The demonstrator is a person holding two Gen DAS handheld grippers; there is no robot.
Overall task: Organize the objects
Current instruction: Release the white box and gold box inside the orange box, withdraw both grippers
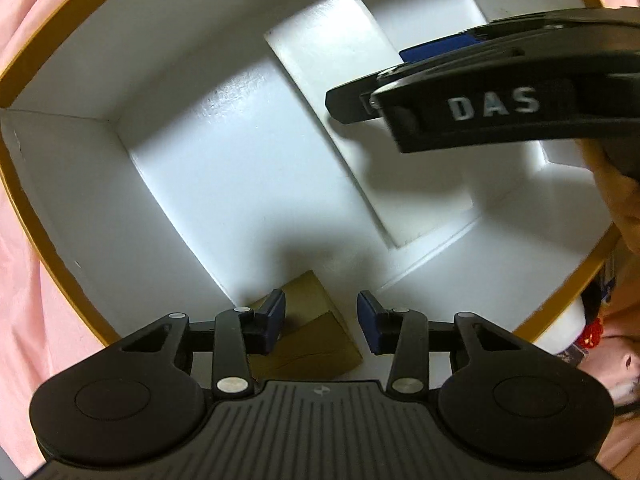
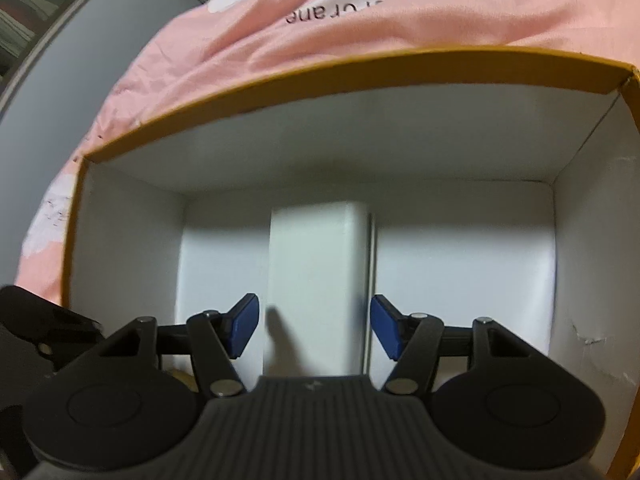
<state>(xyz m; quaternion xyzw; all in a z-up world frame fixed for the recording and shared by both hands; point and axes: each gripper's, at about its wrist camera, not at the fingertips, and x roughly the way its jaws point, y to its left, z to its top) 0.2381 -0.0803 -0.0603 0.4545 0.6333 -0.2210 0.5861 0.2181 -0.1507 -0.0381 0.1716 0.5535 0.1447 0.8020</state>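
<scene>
- The box (image 1: 60, 88), white inside with a mustard-yellow rim, sits on a pink bedsheet (image 2: 360, 20) and fills most of both wrist views.
- A raised white divider block (image 1: 360, 120) runs down the middle of the box floor, with a sunken compartment on either side of it.
- A small brown cardboard packet (image 1: 316, 332) lies on the box floor at the near end of the divider, close to the near wall.
- The left gripper (image 1: 321, 316) hovers directly over that packet with its jaws spread apart; the blue pads (image 1: 276, 316) stand on either side of the packet, and neither looks pressed against it.
- The right gripper (image 2: 313, 326) is also inside the box, jaws wide apart and holding nothing, its blue pads (image 2: 244, 326) either side of the near end of the divider without touching it.
- From the left wrist view, the right gripper's black body reaches in from the right edge over the far compartment, with the white letters "DAS" on its side.
- Part of a dark blue object (image 1: 436, 50) shows behind that gripper body near the far wall; I can't tell what it is.
- The sheet carries some printed lettering (image 2: 332, 14) beyond the far rim of the box.
- A grey wall (image 2: 80, 60) rises past the bed on the left.
</scene>
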